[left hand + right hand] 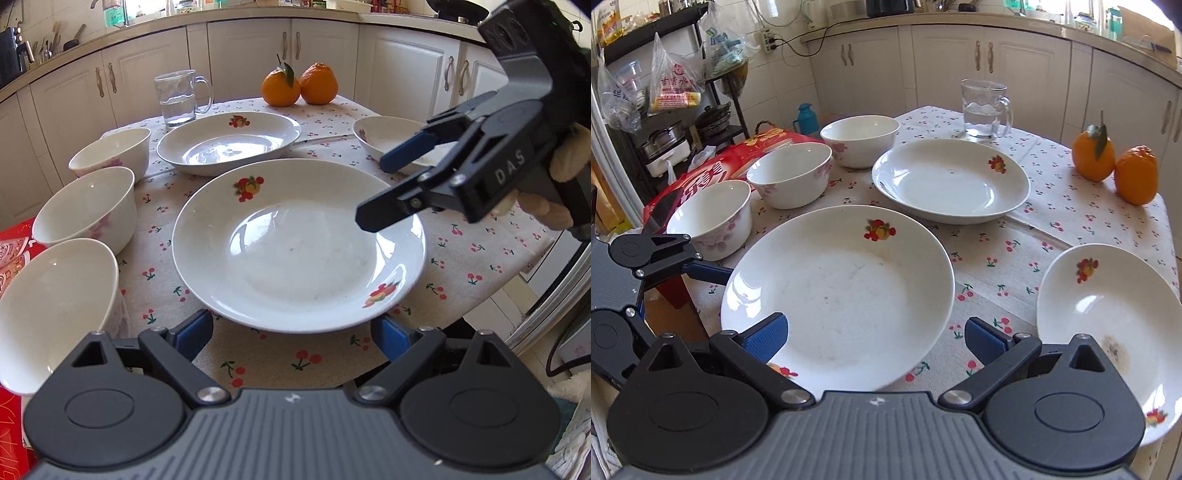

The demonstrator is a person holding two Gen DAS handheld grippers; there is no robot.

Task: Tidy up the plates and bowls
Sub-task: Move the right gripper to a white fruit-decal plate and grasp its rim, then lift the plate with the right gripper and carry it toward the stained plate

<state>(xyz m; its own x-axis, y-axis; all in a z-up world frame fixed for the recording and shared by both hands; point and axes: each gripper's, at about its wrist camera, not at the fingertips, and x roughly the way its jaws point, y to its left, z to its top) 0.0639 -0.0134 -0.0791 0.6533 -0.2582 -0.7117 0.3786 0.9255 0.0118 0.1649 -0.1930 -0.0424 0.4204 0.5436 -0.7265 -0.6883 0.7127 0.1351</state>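
**Both tools open, near plate dead ahead of left**

My left tool is open, nothing gripped; the near plate has its near rim lying right between the pads, so left is closer. My right tool is also open and empty, hanging over the same plate's right side. Plate sits at the surface's near edge. Beyond: second plate mid-surface, third plate at right edge, three bowls along left edge. I'd judge stacking starts here.
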